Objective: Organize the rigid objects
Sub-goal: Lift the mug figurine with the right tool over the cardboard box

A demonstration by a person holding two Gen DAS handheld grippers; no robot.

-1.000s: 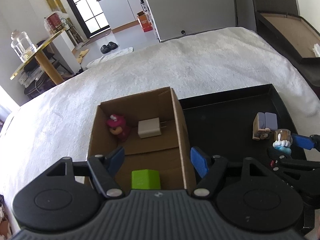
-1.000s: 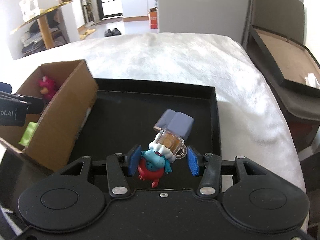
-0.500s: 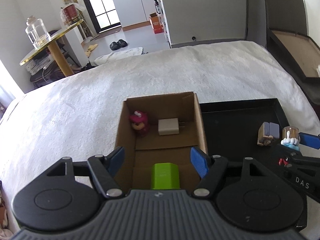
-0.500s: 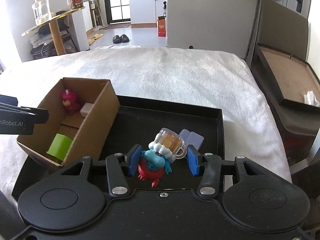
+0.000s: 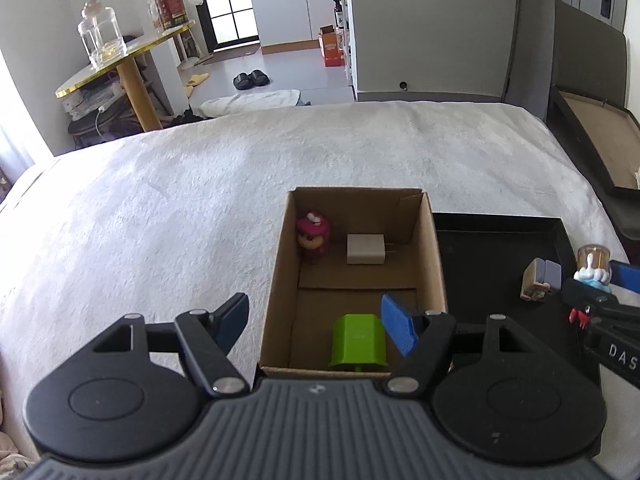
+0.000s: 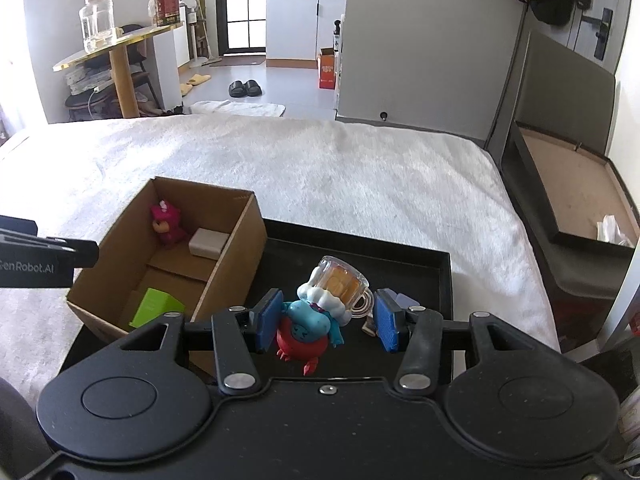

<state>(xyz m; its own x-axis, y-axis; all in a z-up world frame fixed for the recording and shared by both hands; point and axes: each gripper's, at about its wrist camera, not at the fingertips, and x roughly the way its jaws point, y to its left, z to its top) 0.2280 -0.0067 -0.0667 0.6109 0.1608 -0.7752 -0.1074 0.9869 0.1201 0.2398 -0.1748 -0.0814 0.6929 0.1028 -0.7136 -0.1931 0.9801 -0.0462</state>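
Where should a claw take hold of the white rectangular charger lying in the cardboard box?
Probably from above, pads across the two long flat sides of the white rectangular charger. It lies flat with its prongs toward the cardboard box wall, and the pink figurine crowds its other end.

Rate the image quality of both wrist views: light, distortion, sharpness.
Left wrist: daylit, strong fisheye bending at the edges, cardboard box sharp. Right wrist: similarly bright, window area blown out at left, figurine in the right gripper crisp, no motion blur.

A white fluffy blanket (image 5: 200, 208) covers the bed. Beyond it, a gold-topped round table (image 5: 124, 60) carries a glass jar (image 5: 100, 36) and a red canister (image 5: 170, 4). Black slippers (image 5: 251, 79) sit on the grey floor near an orange carton (image 5: 332, 46).
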